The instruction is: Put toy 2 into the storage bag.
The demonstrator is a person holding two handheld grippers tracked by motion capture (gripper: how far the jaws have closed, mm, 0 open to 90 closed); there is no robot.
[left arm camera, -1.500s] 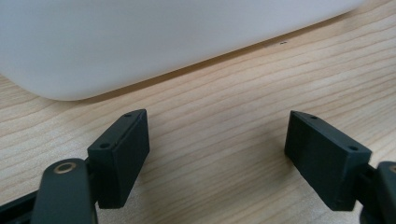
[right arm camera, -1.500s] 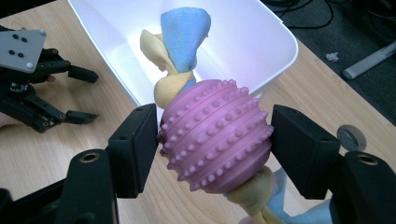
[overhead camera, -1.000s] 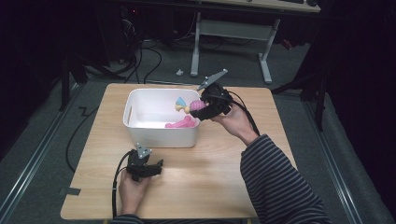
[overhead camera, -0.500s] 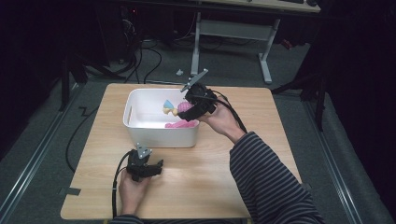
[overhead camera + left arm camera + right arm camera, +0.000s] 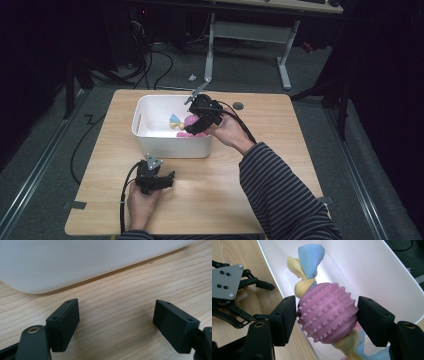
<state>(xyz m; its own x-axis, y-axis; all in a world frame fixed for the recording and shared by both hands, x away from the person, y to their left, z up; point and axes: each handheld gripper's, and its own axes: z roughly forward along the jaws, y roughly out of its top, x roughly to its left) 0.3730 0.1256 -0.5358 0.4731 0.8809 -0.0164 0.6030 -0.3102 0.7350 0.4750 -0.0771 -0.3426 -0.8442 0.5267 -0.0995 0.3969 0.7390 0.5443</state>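
While the left gripper (image 5: 167, 178) rests on the table's (image 5: 280, 165) near side, jaws spread and empty, the right gripper (image 5: 327, 312) clamps a pink knobbed ball toy (image 5: 327, 315) over the white bin (image 5: 150, 107); release probably remains.

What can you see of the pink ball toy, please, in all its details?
The pink ball toy is a studded, ridged ball that looks like rubber, with knotted yellow and blue cloth coming out at both ends. The right gripper clamps its two sides and holds it tilted over the inside of the white tub.
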